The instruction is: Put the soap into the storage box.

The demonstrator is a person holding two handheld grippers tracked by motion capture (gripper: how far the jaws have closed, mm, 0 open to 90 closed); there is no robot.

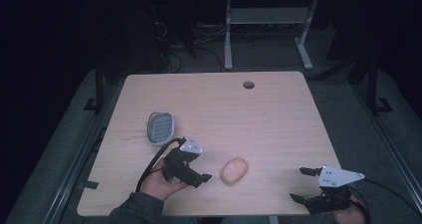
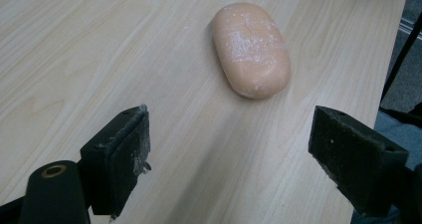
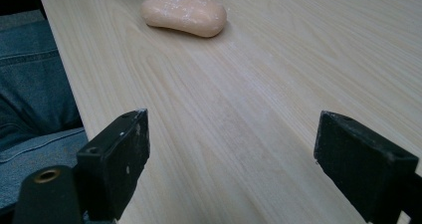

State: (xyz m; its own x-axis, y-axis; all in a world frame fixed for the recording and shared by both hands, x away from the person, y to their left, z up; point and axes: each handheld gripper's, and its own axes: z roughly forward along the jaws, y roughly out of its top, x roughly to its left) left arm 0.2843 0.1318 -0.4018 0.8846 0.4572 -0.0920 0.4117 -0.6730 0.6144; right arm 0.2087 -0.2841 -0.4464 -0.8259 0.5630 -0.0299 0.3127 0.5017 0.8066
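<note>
Soap bar [image 1: 234,170] between parted grippers

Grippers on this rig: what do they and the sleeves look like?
Both are black. The left gripper and right gripper each carry a grey three-cornered plate and trail a black cable. The fingers are blocky black pads, flecked with white dust. The sleeve at the left wrist is dark grey-green.

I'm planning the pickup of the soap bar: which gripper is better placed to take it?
Left. The left gripper sits open just beside the soap bar; the right gripper is open but farther off.
</note>
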